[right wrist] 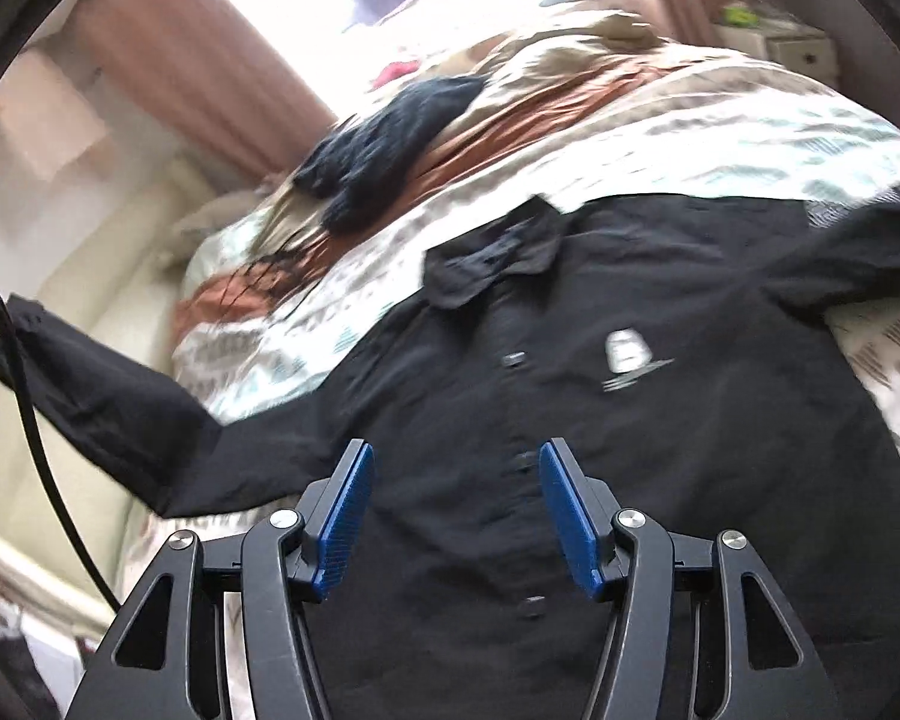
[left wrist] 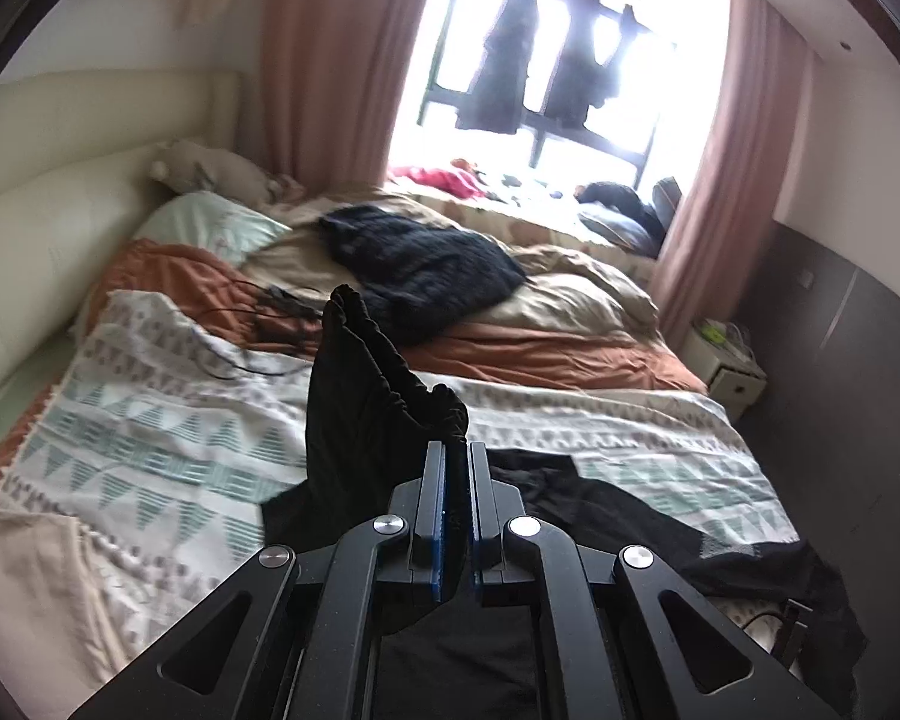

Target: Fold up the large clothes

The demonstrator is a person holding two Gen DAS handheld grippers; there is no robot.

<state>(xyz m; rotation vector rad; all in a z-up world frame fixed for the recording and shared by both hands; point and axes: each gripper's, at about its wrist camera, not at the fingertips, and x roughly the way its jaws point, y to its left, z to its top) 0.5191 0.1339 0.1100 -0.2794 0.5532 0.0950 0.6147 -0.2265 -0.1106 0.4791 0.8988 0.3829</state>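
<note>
Black shirt (right wrist: 570, 396) spread on the patterned blanket (left wrist: 168, 438).
Left gripper (left wrist: 456, 450) pinches its elastic cuff (left wrist: 390, 372); right gripper (right wrist: 456, 468) hangs wide apart above the buttons.

black knit sweater (left wrist: 420, 264) and cable (left wrist: 252, 324) clutter the bed's far half

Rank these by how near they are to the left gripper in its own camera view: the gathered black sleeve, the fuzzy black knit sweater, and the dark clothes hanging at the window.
1. Gathered black sleeve: held in the left gripper, its jaws shut on it.
2. Fuzzy black knit sweater: mid-bed, straight ahead.
3. Dark hanging clothes: at the bright window, beyond the bed.
</note>
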